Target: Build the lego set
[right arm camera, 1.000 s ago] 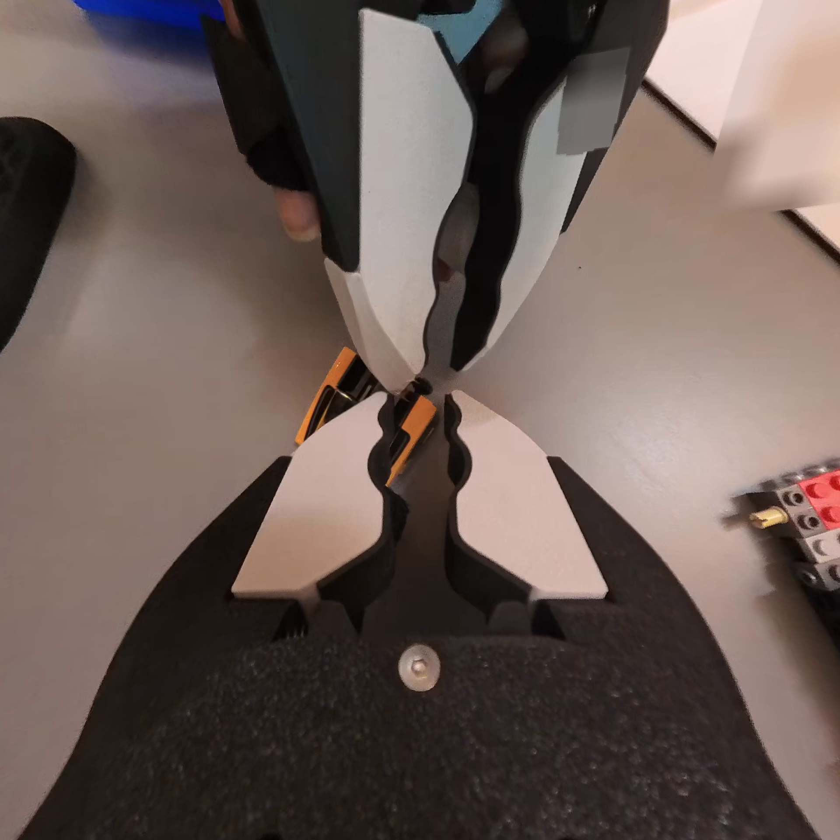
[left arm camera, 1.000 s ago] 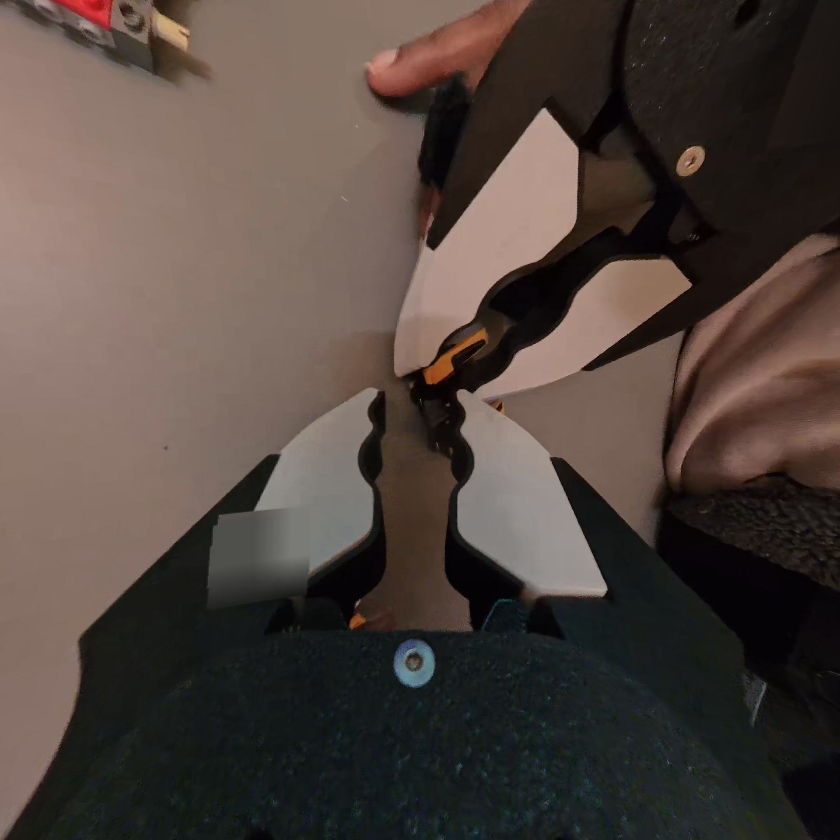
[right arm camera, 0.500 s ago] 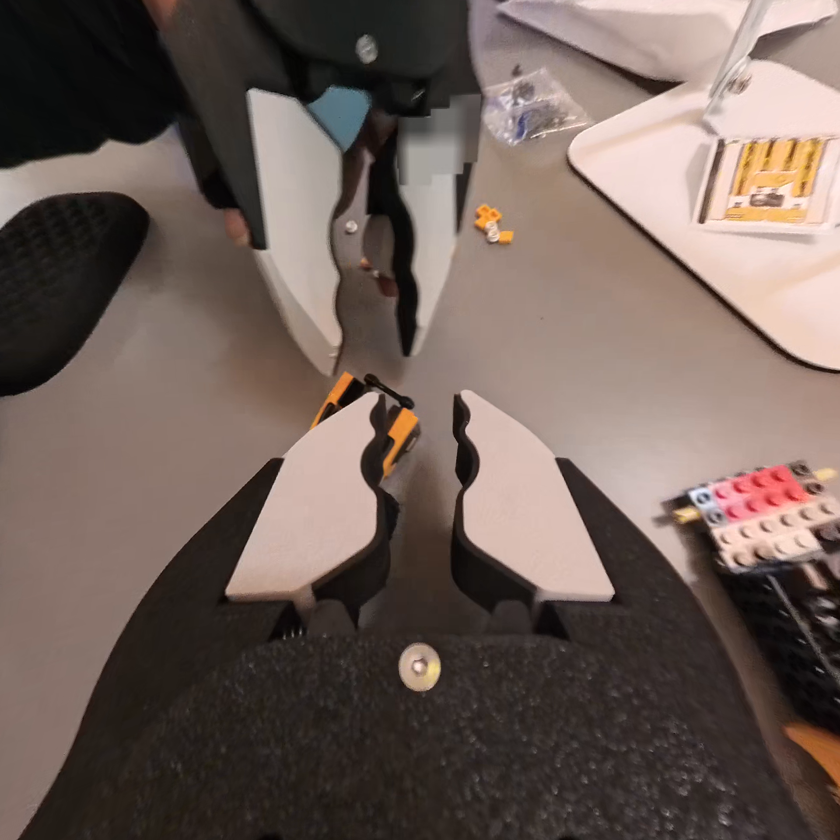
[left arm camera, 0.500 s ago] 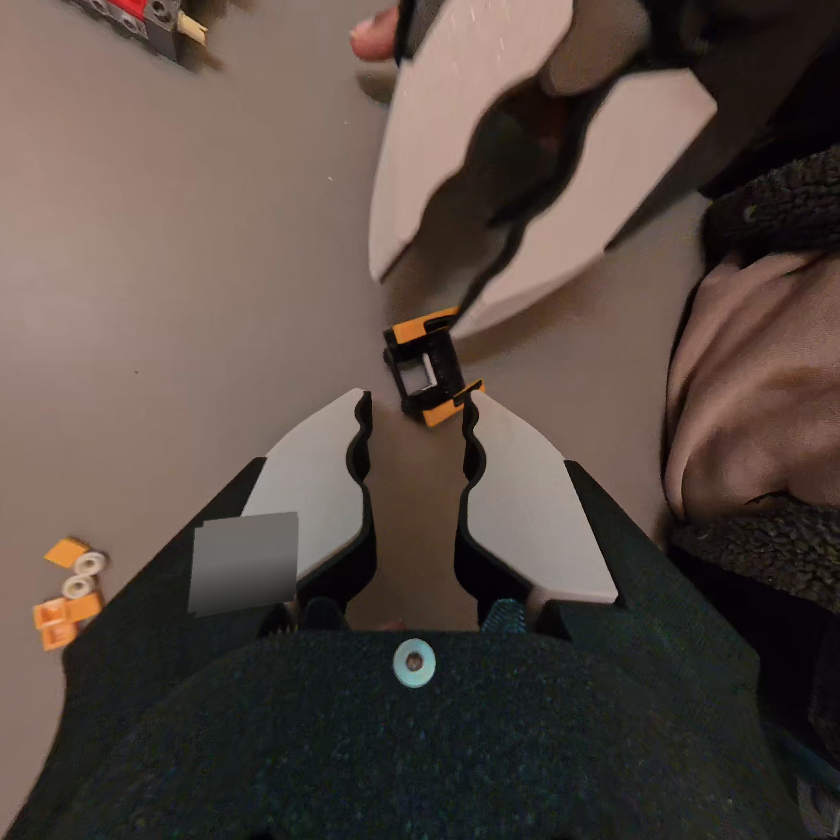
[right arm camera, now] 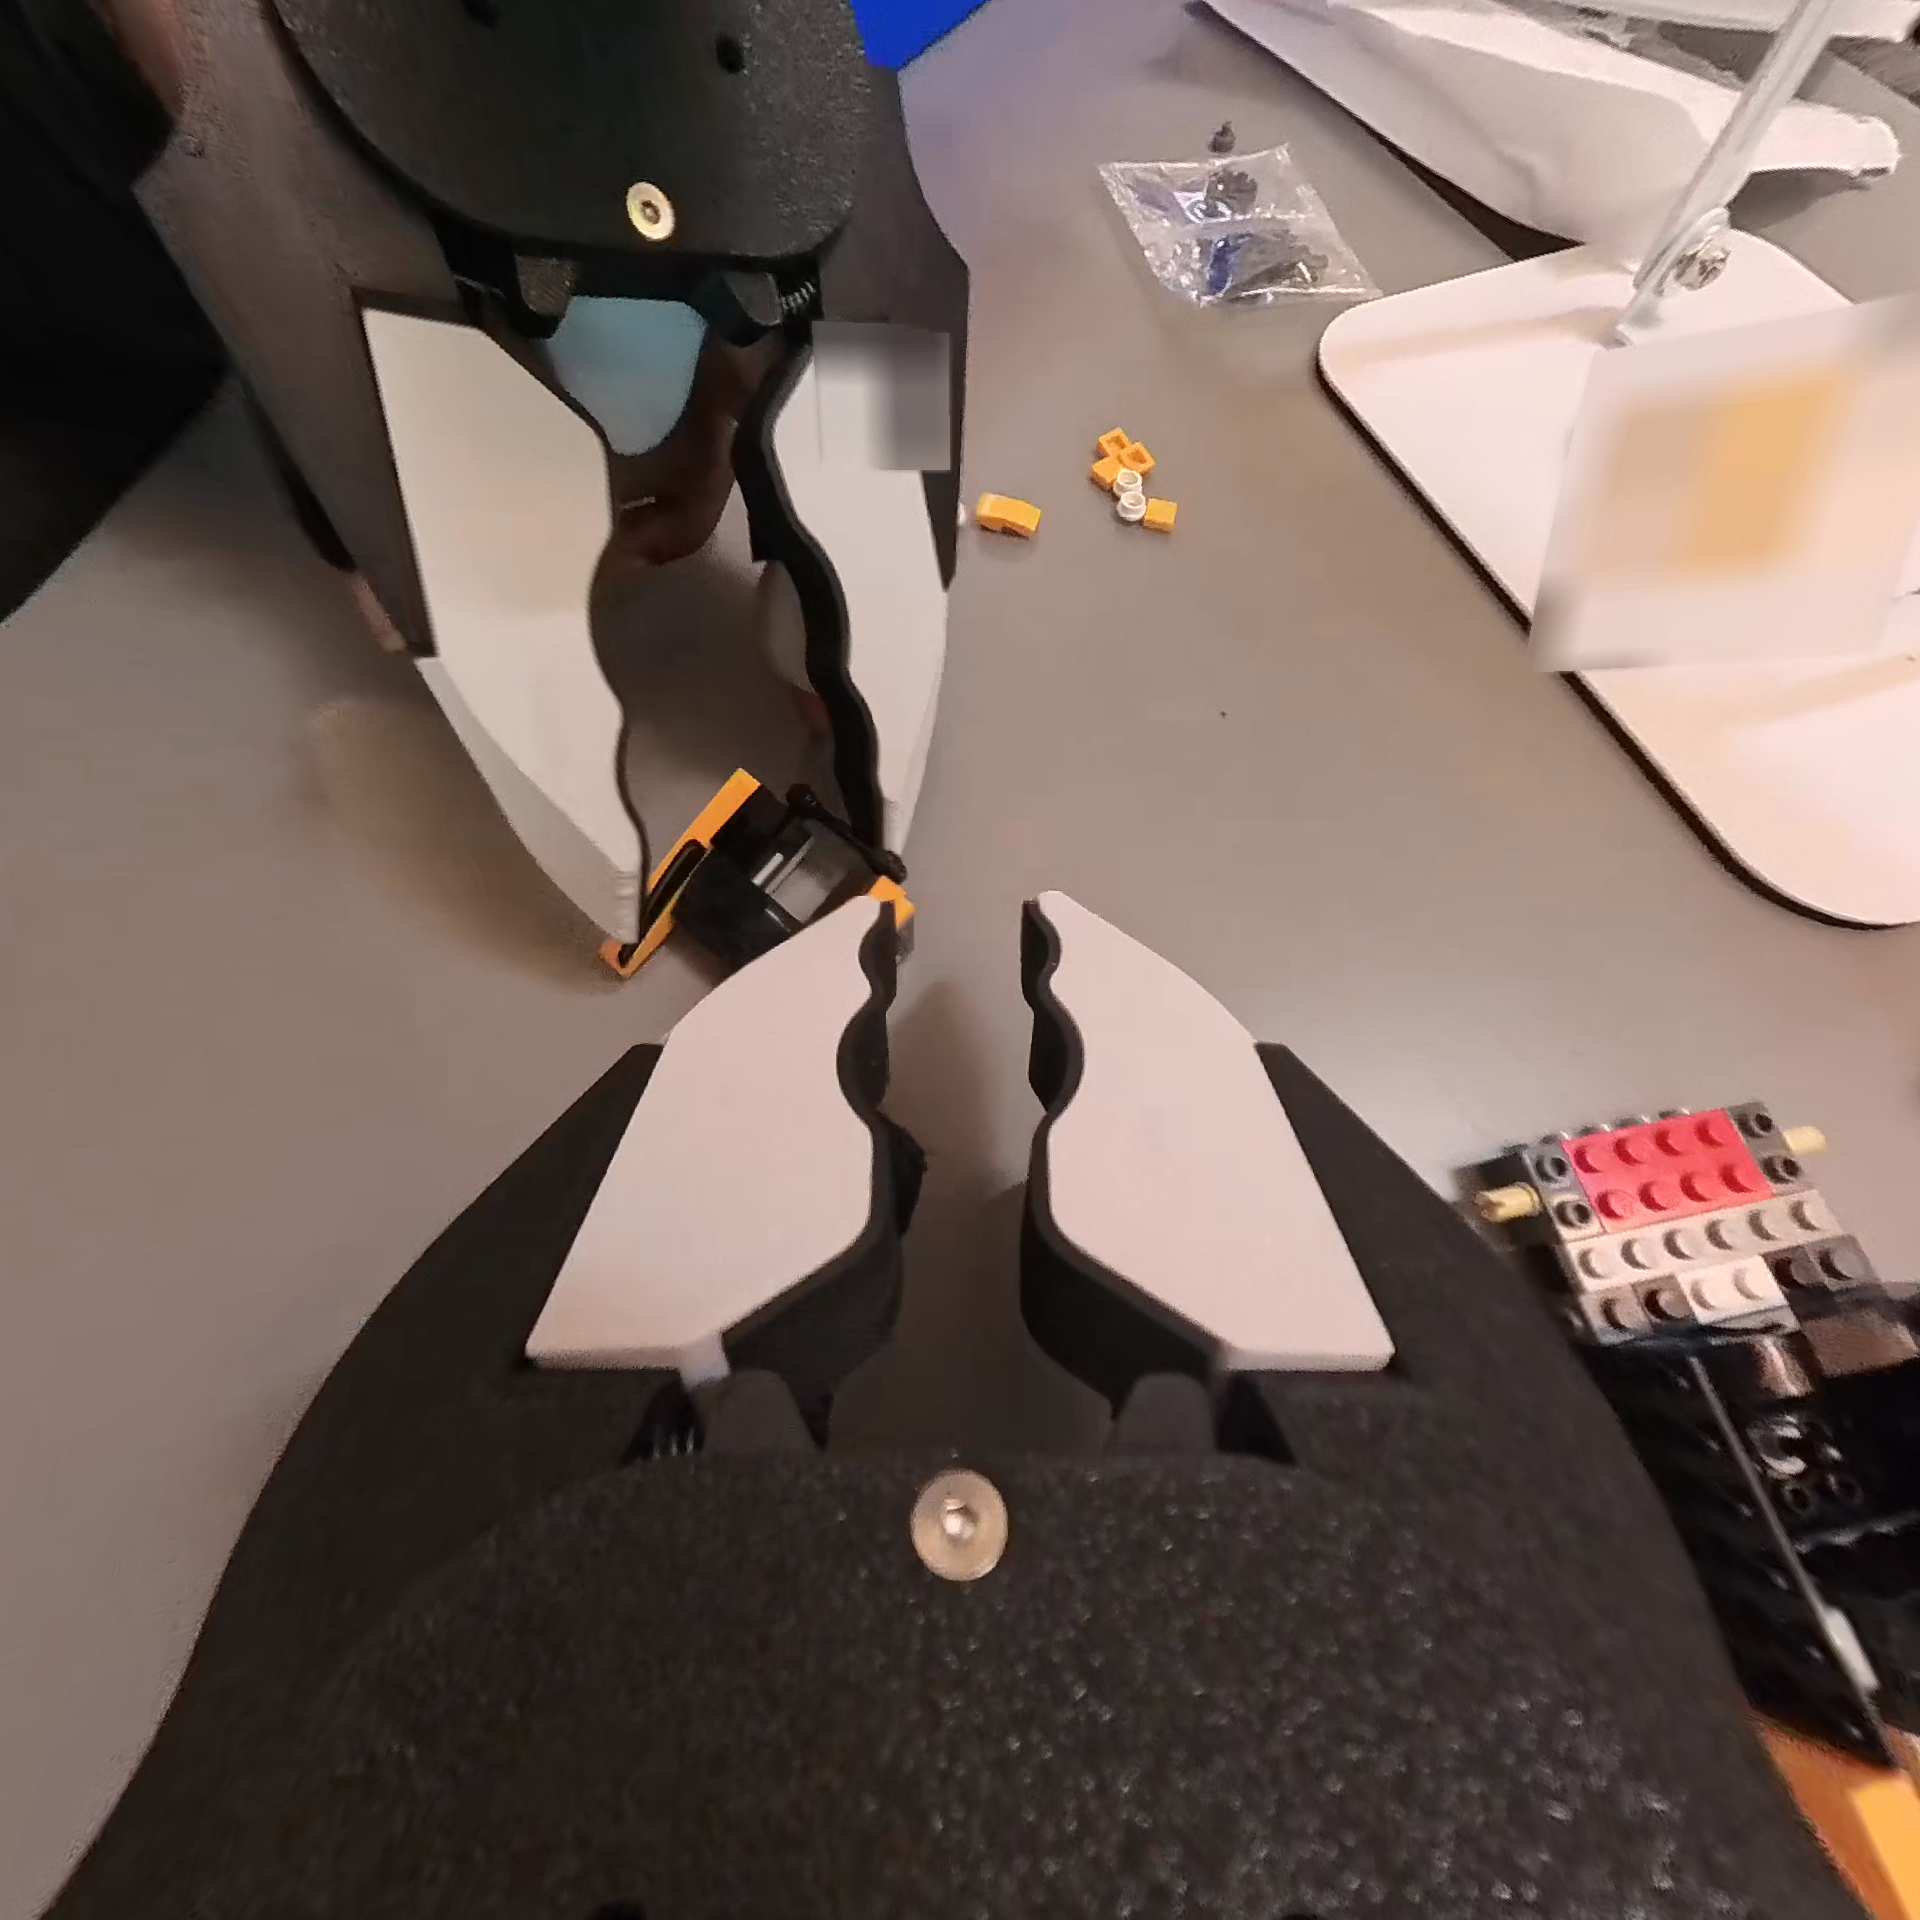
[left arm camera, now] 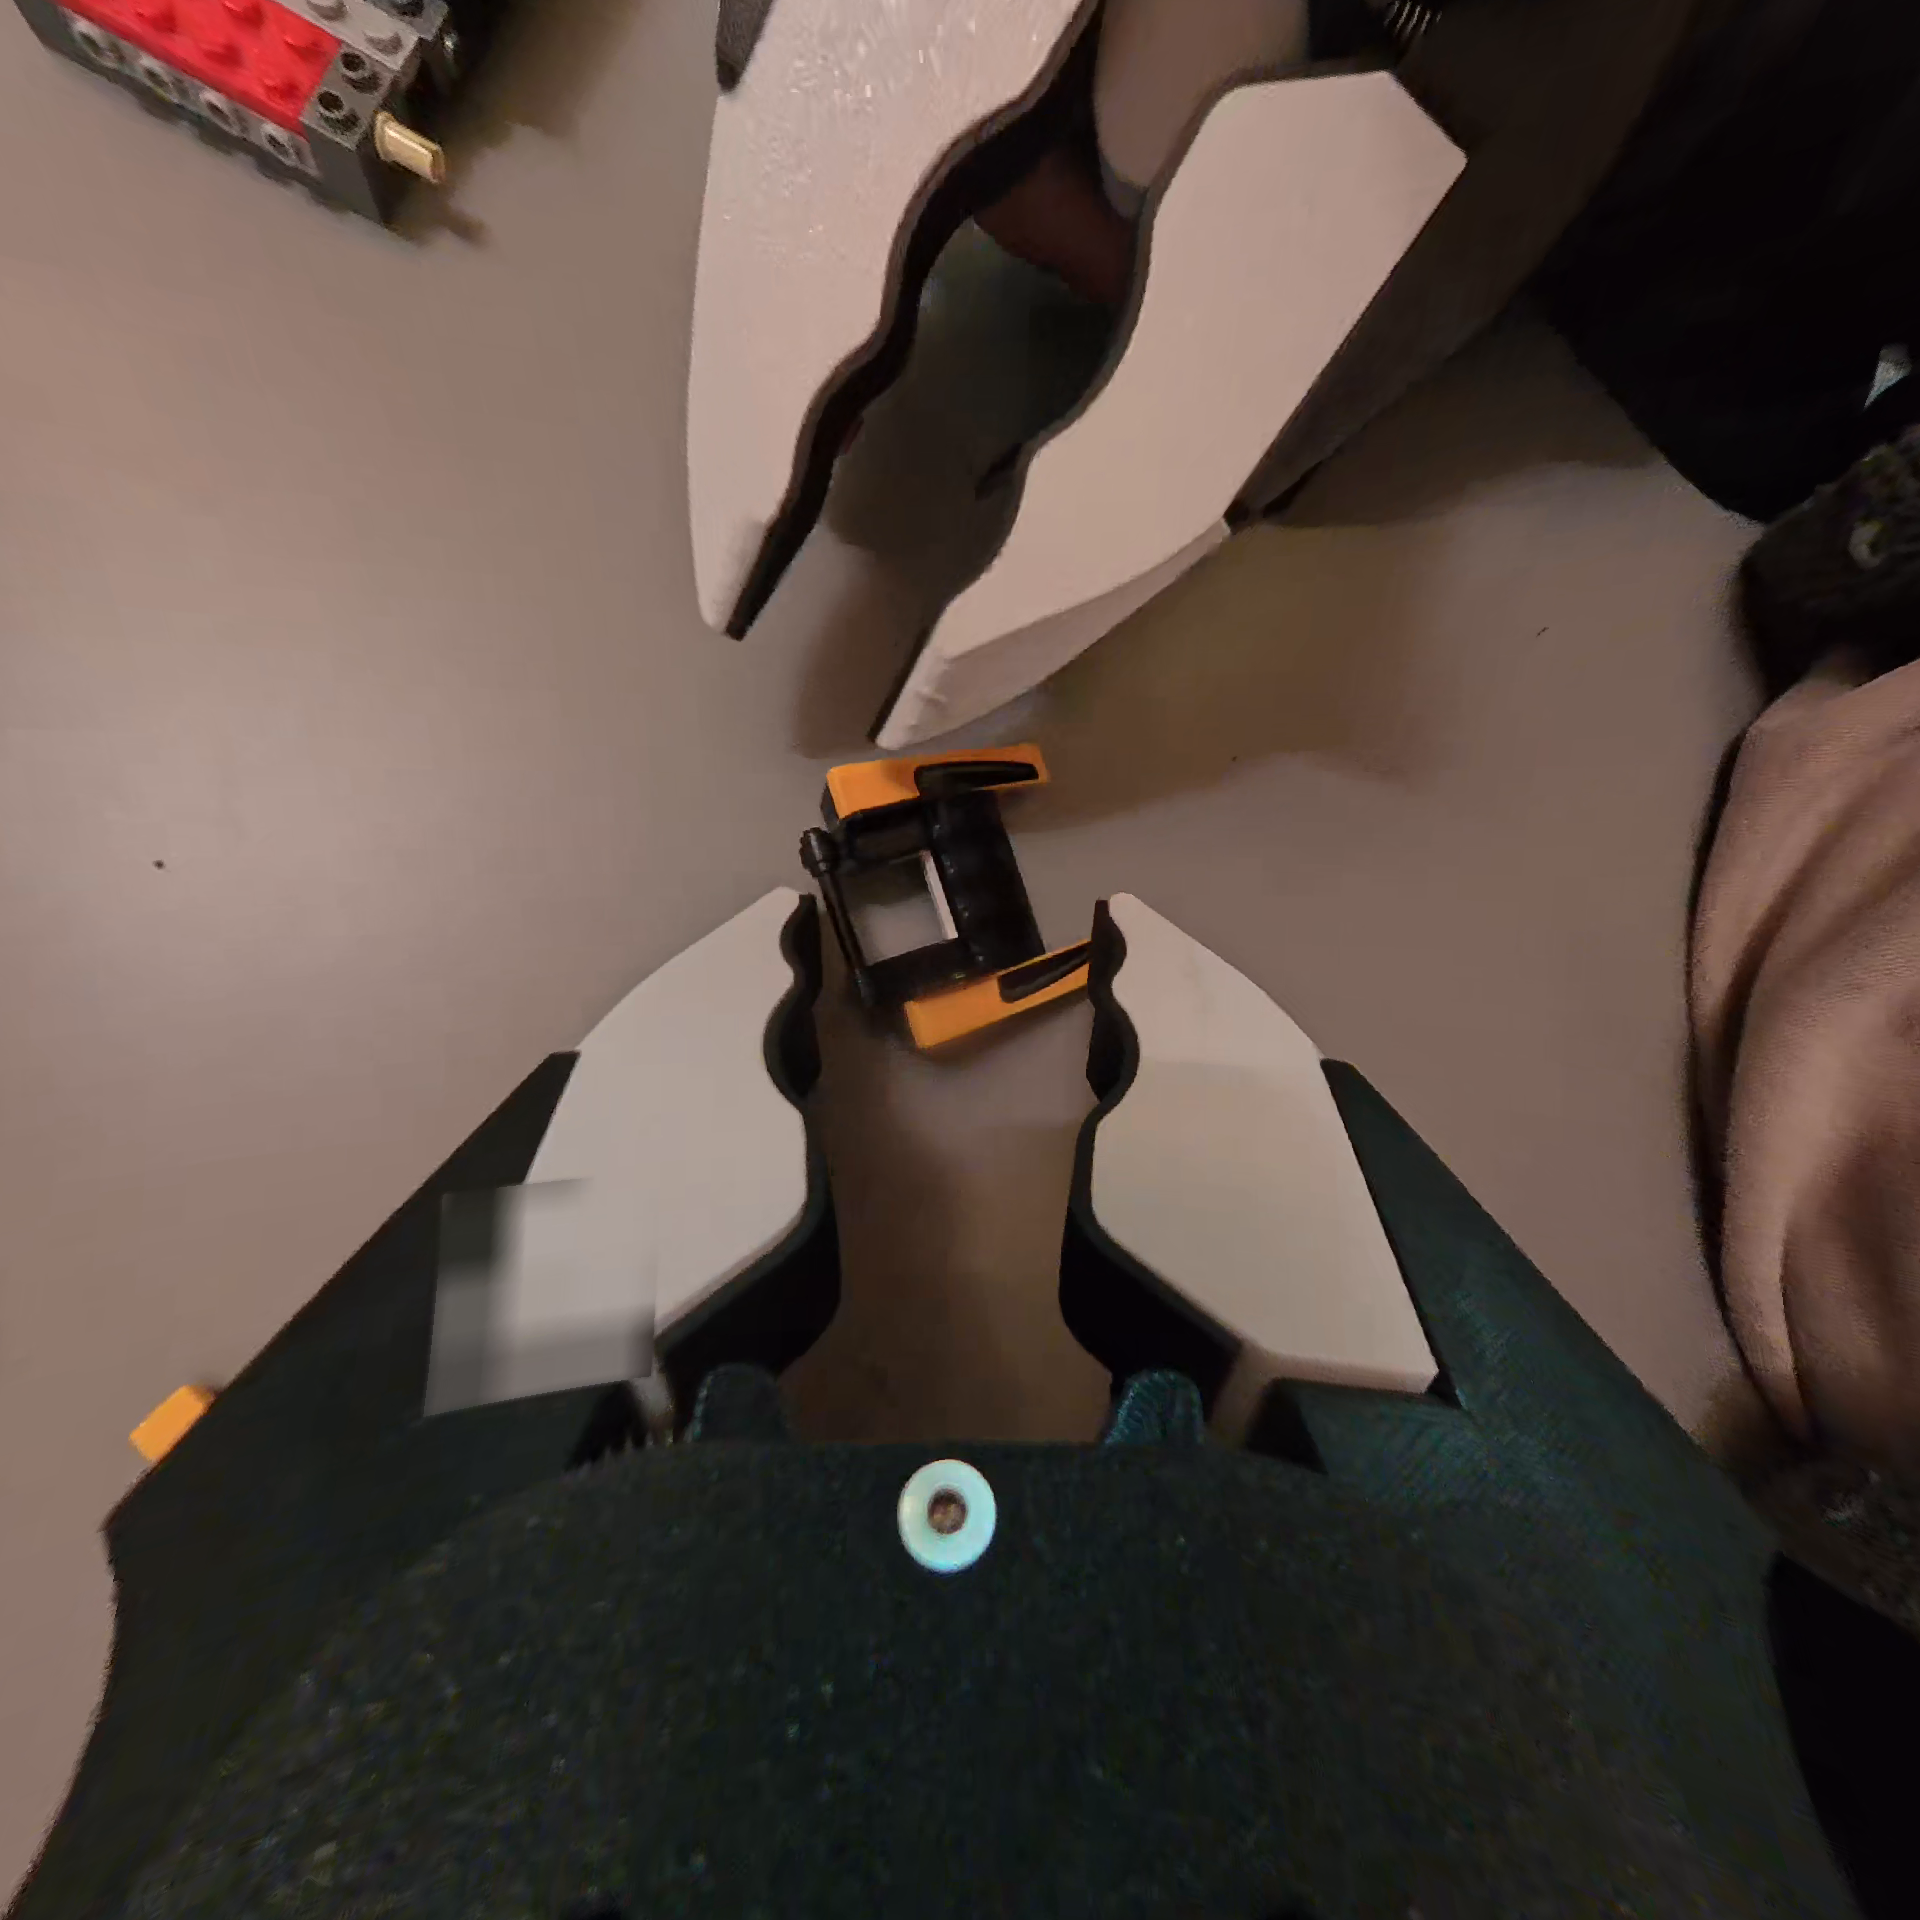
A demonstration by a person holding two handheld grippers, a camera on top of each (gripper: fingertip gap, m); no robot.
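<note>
The left gripper (left arm camera: 945, 914) hangs low over the grey tabletop (left arm camera: 312, 727) with its fingers apart and nothing clamped; the small orange-and-black lego piece (left arm camera: 935, 894) lies on the tabletop between their tips, seemingly framed for a pick. Just beyond it the right gripper (left arm camera: 810, 675) points down at the piece, its fingers also apart and empty, one tip close above the piece's orange edge, probably to steady or nudge it. Farther off, the red-and-grey lego assembly (right arm camera: 1673, 1216) sits well apart, likely awaiting this piece. Beyond lie loose orange and white bits (right arm camera: 1127, 483), then a clear plastic bag (right arm camera: 1236, 223) holding small dark parts, and a white tray (right arm camera: 1455, 416).
</note>
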